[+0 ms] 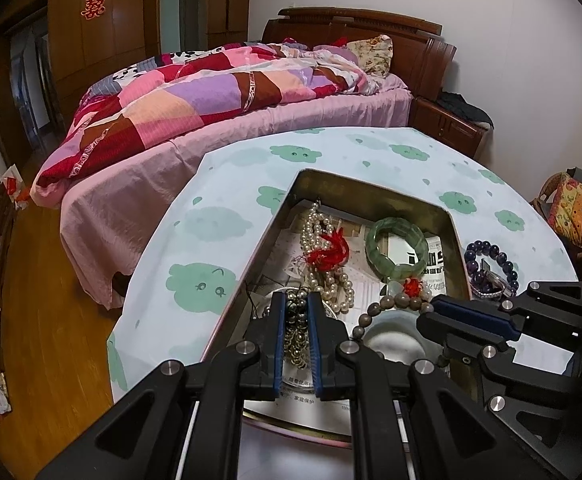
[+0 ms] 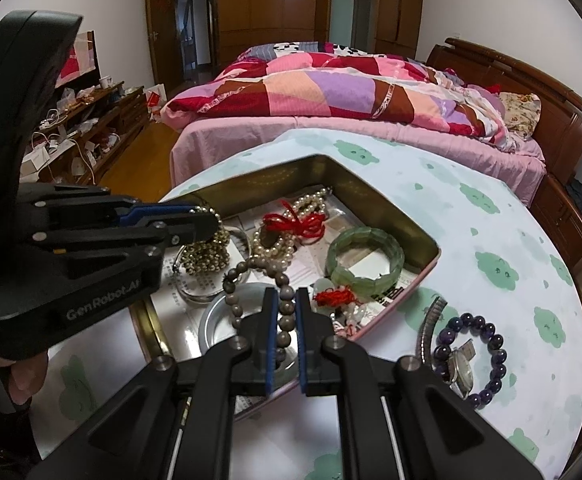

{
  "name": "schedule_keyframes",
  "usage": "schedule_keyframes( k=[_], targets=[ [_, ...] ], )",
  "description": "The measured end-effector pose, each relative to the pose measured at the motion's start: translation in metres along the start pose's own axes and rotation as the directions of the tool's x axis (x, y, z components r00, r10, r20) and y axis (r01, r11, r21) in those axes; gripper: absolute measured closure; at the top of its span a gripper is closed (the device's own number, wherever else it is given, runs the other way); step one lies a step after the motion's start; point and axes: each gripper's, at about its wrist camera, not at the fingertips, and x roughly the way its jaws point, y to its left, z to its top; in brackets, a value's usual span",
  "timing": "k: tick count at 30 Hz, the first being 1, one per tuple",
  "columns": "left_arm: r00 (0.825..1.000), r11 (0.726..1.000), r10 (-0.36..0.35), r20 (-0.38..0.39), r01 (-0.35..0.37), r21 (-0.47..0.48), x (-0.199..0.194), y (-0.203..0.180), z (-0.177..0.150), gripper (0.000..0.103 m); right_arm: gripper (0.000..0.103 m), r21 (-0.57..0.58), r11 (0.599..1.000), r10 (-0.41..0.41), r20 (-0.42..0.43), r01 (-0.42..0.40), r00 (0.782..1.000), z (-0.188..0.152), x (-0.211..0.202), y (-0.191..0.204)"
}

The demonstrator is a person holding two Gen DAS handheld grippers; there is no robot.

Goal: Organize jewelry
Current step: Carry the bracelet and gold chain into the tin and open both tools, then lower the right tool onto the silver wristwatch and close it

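Note:
An open gold tin lined with newspaper sits on the cloud-print table. Inside lie a green jade bangle and a pearl strand with a red tassel. My left gripper is shut on a bunch of shiny gold-dark beads over the tin's near left part. My right gripper is shut on a brown wooden bead strand, which loops over a round metal lid.
On the cloth outside the tin, to the right, lie a purple bead bracelet and a wristwatch with a metal band. A small red-knotted charm rests in the tin's corner. A bed stands beyond the table.

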Motion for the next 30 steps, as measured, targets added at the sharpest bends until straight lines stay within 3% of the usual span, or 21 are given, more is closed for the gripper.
schedule_keyframes(
  k=[11, 14, 15, 17, 18, 19, 21, 30],
  targets=[
    [1.0, 1.0, -0.008, 0.01, 0.008, 0.007, -0.003, -0.003, -0.001, 0.093, 0.092, 0.008, 1.0, 0.002, -0.01, -0.002, 1.0, -0.003, 0.005, 0.001],
    [1.0, 1.0, -0.018, 0.015, 0.019, -0.013, -0.005, 0.001, 0.001, 0.092, 0.082, 0.012, 1.0, 0.018, -0.008, -0.018, 1.0, -0.002, 0.004, 0.001],
    [1.0, 1.0, -0.022, 0.018, 0.022, -0.016, -0.007, 0.002, 0.001, 0.088, 0.073, 0.015, 1.0, 0.021, -0.006, -0.021, 1.0, -0.002, 0.004, 0.0],
    [0.999, 1.0, -0.012, 0.037, 0.013, -0.022, -0.011, 0.001, 0.003, 0.064, 0.062, 0.018, 1.0, 0.011, 0.003, -0.011, 1.0, -0.003, 0.003, -0.001],
    [0.999, 1.0, 0.001, 0.055, 0.0, -0.025, -0.014, 0.0, 0.004, 0.037, 0.056, 0.02, 1.0, 0.01, 0.005, -0.01, 1.0, -0.002, 0.002, -0.001],
    [0.997, 1.0, 0.01, 0.077, -0.008, -0.029, -0.018, 0.0, 0.005, 0.022, 0.052, 0.023, 1.0, 0.012, 0.01, -0.012, 1.0, -0.003, 0.001, -0.002],
    [0.995, 1.0, 0.012, 0.101, -0.009, -0.03, -0.023, 0.0, 0.006, 0.021, 0.051, 0.024, 1.0, 0.005, 0.014, -0.005, 1.0, -0.003, 0.0, -0.002],
    [0.997, 0.998, 0.036, 0.063, -0.033, -0.059, -0.014, 0.007, 0.005, 0.021, 0.046, 0.031, 1.0, -0.002, 0.024, 0.001, 1.0, -0.001, -0.002, -0.004]
  ],
)
